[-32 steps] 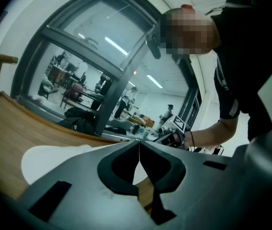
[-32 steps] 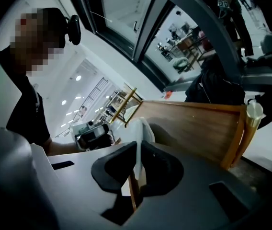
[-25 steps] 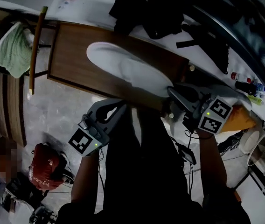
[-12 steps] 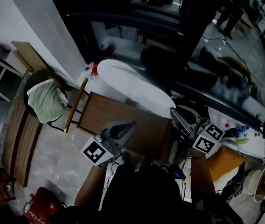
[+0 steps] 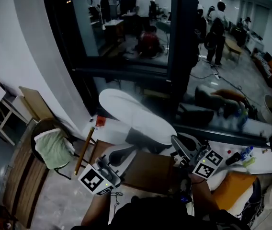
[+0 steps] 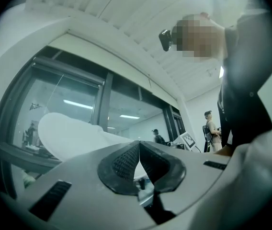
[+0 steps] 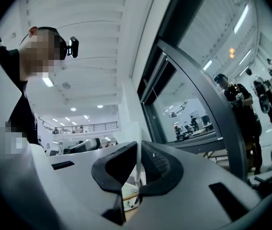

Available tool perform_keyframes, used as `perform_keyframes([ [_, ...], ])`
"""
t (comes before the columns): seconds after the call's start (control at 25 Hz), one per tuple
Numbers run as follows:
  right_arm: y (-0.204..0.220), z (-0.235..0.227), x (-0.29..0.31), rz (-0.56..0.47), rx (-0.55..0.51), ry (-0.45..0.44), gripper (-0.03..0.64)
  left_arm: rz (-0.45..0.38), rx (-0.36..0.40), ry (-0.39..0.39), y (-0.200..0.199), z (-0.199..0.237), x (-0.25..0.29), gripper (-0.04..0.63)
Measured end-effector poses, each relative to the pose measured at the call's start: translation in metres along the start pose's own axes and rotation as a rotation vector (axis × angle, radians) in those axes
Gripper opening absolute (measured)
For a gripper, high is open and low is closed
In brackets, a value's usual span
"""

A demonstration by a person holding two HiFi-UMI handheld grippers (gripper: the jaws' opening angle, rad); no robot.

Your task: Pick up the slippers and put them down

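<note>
ALOFT: A white slipper hangs above the table, held from below by both hand-held grippers. Its long axis runs upper L to lower R in the head view, crosswise to the person. The far tip points toward the glass wall; the near end sits down by the R gripper.

R gripper's jaws are all but closed on a thin white edge of the slipper, which stands edge-on btwn the pads in that gripper's own view. L gripper sits under the slipper's middle, jaws closed to a slit. White shows in the gap behind its pads and the slipper fans away up-left from the tips, so it looks to be pinching too, though the bite is less plain than on the R. Neither hand is nearer: R has the end, L the mid-length. Only one slipper can be made out.

By this look, the set-down turns on the drop: the table, brown wood and flat, lies beneath the grippers and toward the person. Keeping the long axis along the tabletop should land the slipper whole.

Around: chair w/ green cloth at L, a stick leaning beside it, cluttered white bench at R, people beyond the glass.
</note>
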State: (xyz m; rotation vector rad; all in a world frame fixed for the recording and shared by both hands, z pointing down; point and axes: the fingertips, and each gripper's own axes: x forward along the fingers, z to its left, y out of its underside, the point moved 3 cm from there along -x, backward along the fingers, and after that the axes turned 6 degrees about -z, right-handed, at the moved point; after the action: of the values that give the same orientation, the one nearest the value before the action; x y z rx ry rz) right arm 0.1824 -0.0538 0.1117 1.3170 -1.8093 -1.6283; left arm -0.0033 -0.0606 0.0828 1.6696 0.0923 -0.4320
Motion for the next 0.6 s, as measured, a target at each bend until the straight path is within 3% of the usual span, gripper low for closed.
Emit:
perform_keyframes([
  [0.28, -0.018, -0.003, -0.002, -0.106, -0.020, 0.014, 0.041, 0.014, -0.002, 0.012, 0.005, 0.002, -0.001, 0.012],
  [0.6, -0.021, -0.002, 0.005, -0.118, -0.014, 0.011, 0.041, 0.006, -0.028, 0.024, 0.003, 0.010, 0.003, 0.012],
])
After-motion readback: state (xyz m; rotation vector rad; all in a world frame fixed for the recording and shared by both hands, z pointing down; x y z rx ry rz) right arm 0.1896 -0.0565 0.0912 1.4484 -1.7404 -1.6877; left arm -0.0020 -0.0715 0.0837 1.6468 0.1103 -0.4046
